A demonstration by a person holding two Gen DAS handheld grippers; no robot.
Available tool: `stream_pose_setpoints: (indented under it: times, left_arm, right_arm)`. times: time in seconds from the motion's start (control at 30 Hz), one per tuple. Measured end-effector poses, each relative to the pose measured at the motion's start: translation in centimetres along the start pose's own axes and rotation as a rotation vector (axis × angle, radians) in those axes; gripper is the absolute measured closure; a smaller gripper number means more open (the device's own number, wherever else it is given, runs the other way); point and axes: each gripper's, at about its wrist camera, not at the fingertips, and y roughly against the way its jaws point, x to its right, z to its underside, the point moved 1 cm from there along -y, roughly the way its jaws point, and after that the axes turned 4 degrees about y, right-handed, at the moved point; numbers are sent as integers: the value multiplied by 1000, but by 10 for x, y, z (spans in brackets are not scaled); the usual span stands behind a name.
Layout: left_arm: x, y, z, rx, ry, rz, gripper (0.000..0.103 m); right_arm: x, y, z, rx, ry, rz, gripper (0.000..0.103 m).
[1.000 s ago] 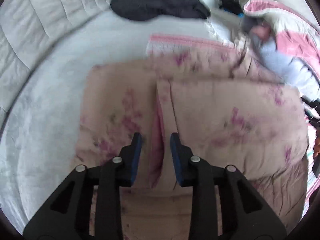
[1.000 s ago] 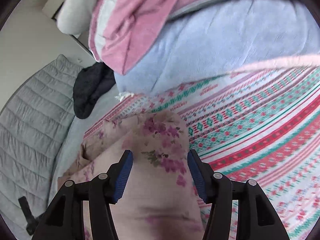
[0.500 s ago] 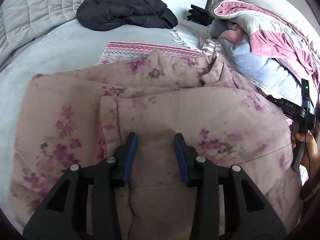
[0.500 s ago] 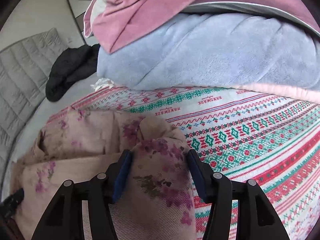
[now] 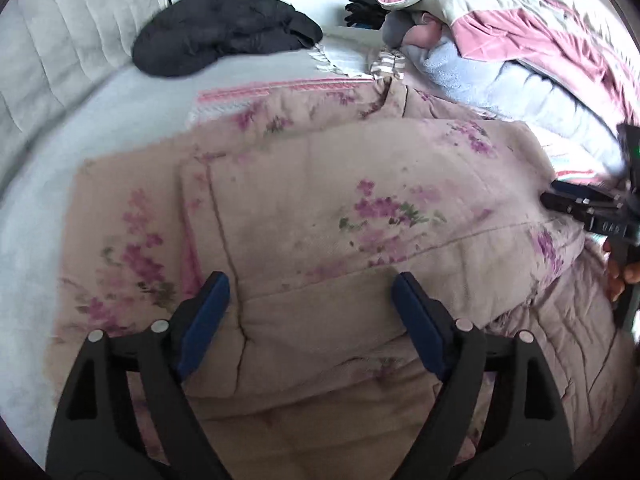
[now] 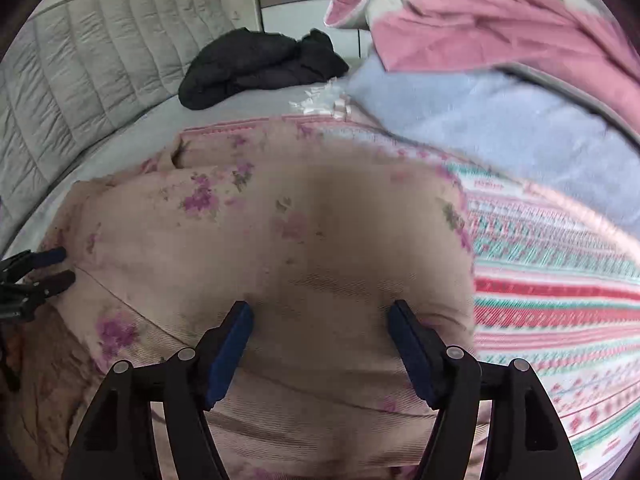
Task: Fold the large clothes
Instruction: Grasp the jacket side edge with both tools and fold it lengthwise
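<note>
A large beige garment with a purple flower print [image 5: 320,208] lies folded in layers on a grey bed [image 5: 48,168], filling the centre of both wrist views. In the left wrist view, the left gripper [image 5: 310,304] stands with its blue-padded fingers spread wide over the upper fold of the garment, nothing clamped between them; a seam of the fold runs from 10 o'clock down toward the left pad. In the right wrist view, the right gripper [image 6: 320,334] is likewise spread apart above the garment's rounded edge, gripping nothing. The right gripper also appears at 3 o'clock in the left wrist view, at the garment's far edge, and the left gripper shows at 9 o'clock in the right wrist view. A striped patterned blanket [image 6: 560,280] lies under and beside the garment, toward 3 o'clock. A pale blue blanket [image 6: 500,128] and a pink quilt [image 6: 460,20] are heaped at 1 to 2 o'clock. A black jacket [image 5: 224,32] rests at 11 o'clock near the quilted headboard [image 6: 80,60].
</note>
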Motion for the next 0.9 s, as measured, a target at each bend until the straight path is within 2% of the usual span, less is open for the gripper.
stream_pose_setpoints:
  times: [0.07, 0.17, 0.27, 0.4, 0.5, 0.63, 0.7, 0.8, 0.9]
  left_arm:
    - [5, 21, -1, -27, 0, 7, 19]
    - [7, 66, 7, -32, -10, 59, 19]
    - [1, 97, 28, -88, -6, 76, 18]
    - [-18, 128, 58, -177, 26, 111, 17]
    - [-40, 150, 86, -218, 81, 127, 17]
    - [-71, 170, 121, -271, 190, 153, 16]
    - [-90, 178, 140, -302, 244, 152, 16]
    - [-109, 187, 162, -306, 290, 147, 16]
    - [-127, 184, 187, -333, 349, 172, 16]
  right_arm:
    - [-1, 19, -5, -7, -25, -11, 31]
    - [-2, 66, 0, 29, -41, -87, 30]
    - [-3, 112, 16, 36, -42, -130, 22]
    - [4, 152, 52, -22, -64, -211, 19]
    - [12, 172, 83, -89, -111, -230, 19]
    - [18, 193, 117, -136, -156, -270, 19]
    - [21, 200, 132, -156, -154, -257, 19]
    - [26, 210, 157, -194, -144, -239, 19]
    - [35, 209, 183, -226, -163, -231, 19]
